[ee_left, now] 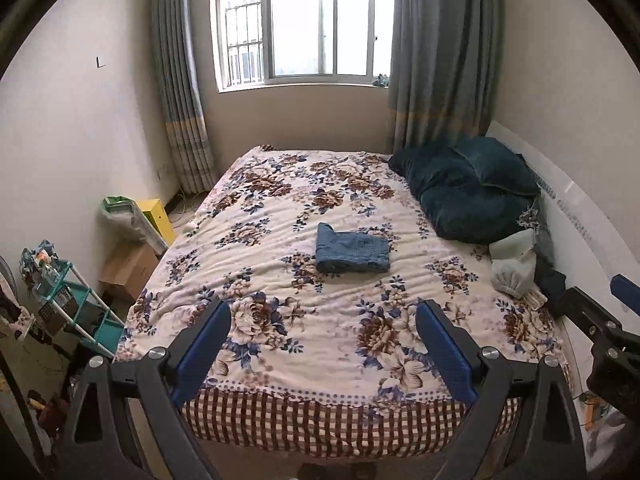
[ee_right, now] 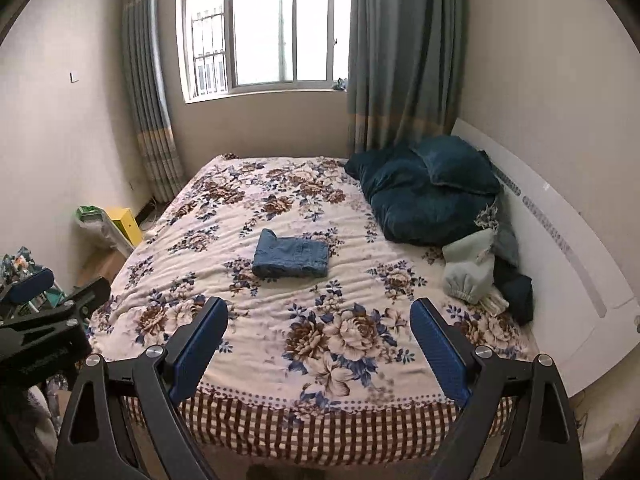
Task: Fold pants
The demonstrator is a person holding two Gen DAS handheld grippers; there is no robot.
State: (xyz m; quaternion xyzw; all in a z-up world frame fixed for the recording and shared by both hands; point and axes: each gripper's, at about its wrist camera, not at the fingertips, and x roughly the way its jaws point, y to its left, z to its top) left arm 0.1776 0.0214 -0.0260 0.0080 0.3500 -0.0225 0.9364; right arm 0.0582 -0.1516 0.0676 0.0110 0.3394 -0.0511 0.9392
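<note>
Our jaws stand wide apart on both tools, and neither the left gripper (ee_left: 323,322) nor the right gripper (ee_right: 319,320) has hold of anything; both hang over the foot of the bed (ee_left: 280,428), well short of the cloth

The pants (ee_left: 352,254) lie at about the middle of the floral blanket (ee_left: 320,360), toward 12 o'clock from each gripper, already a compact denim rectangle with squared edges

We judge the folding done, so the next move calls for little more than a check of the stack, or perhaps carrying it off

As for containers, a teal shelf rack (ee_left: 80,312) at 9 o'clock holds small clutter we cannot make out, and a cardboard box (ee_left: 128,268) sits beside the bed, its contents hidden
</note>
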